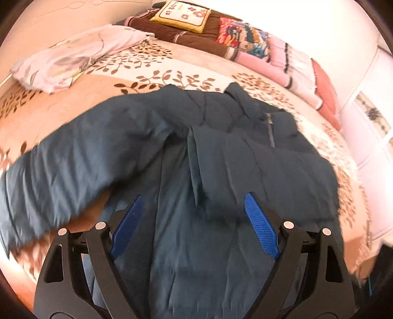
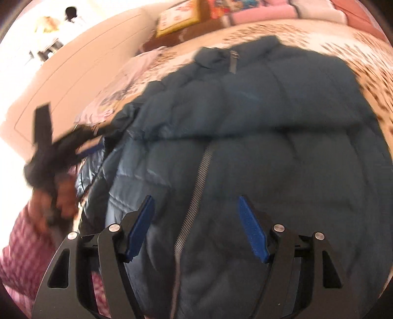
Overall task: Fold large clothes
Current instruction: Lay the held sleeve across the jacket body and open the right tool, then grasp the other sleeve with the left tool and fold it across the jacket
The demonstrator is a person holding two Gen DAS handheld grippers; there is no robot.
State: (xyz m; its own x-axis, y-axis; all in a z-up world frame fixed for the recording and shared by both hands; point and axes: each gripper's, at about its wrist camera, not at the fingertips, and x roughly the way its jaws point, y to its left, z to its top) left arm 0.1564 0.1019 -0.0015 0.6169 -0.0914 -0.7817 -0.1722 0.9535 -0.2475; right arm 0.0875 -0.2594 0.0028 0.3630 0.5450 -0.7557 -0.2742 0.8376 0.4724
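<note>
The jacket [image 1: 221, 157], dark blue and quilted, lies spread on the bed [image 1: 73, 98], which has a cream cover printed with brown leaves; its collar [image 1: 242, 98] points toward the far pillows and one sleeve [image 1: 61, 159] reaches out to the left in the left wrist view; a grey zipper [image 1: 270, 132] runs down from the collar. The left gripper [image 1: 194, 218] hangs over the jacket's lower middle with its blue pads [image 1: 127, 220] set wide apart, nothing pinched between them; whether they touch the cloth cannot be told. The right gripper [image 2: 196, 220] also stands wide over the jacket [image 2: 270, 122], the zipper [image 2: 194, 196] passing between its pads [image 2: 253, 230] with no grip on it; the pictures are blurred, so contact with the cloth cannot be told there either. In the right wrist view the other gripper shows dimly at the left edge as a dark smear [image 2: 46, 142] beside a hand [image 2: 61, 193] and a pink checked sleeve [image 2: 22, 245]. At the head of the bed lie a pale floral pillow [image 1: 73, 59], a yellow cushion [image 1: 183, 16] on a brown blanket [image 1: 191, 36], a bright patterned cloth [image 1: 243, 36] and pink folded bedding [image 1: 294, 66]; a white headboard [image 2: 61, 73] rises behind.
</note>
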